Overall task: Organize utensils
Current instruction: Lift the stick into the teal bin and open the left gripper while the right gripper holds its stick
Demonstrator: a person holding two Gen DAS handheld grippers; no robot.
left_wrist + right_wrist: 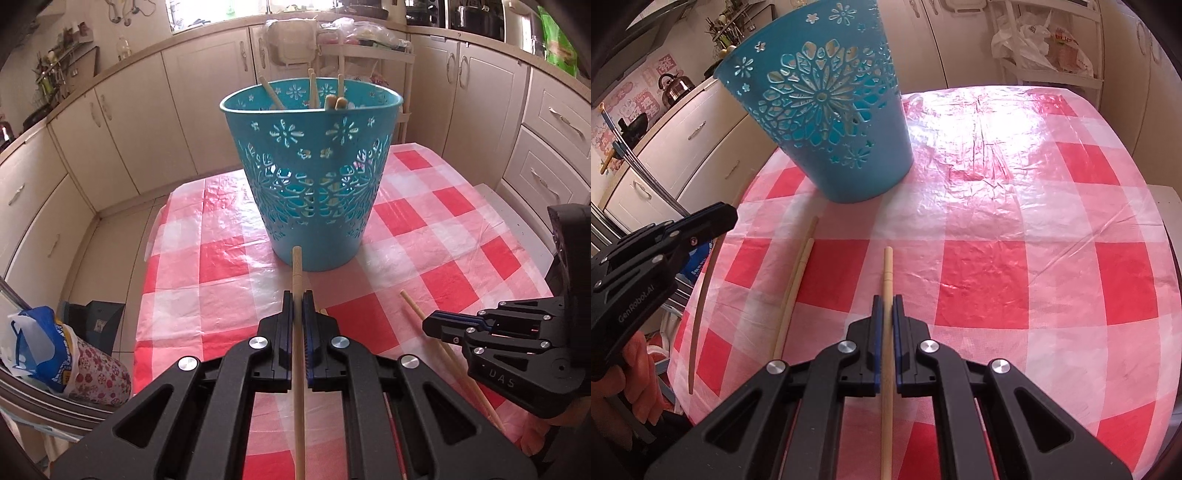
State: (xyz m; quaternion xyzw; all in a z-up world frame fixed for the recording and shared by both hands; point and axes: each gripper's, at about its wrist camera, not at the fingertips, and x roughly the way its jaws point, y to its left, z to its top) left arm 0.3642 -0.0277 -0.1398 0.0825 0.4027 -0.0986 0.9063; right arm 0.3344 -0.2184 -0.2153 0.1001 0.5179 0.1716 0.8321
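A teal cut-out basket [312,177] stands on the red-and-white checked table [424,221] and holds several wooden chopsticks [314,92]. My left gripper [298,301] is shut on a wooden chopstick [297,273] that points at the basket's base. My right gripper [887,304] is shut on another wooden chopstick [888,269], held above the cloth to the right of the basket [827,107]. Two chopsticks [798,280] lie on the cloth between the grippers. The left gripper also shows at the left of the right wrist view [727,218], the right gripper at the right of the left wrist view [430,326].
The left table edge [713,258] runs close to the lying chopsticks. Cream kitchen cabinets [129,122] surround the table. A white trolley with bags [369,48] stands behind the basket. A bag and floral container [74,362] sit on the floor at the left.
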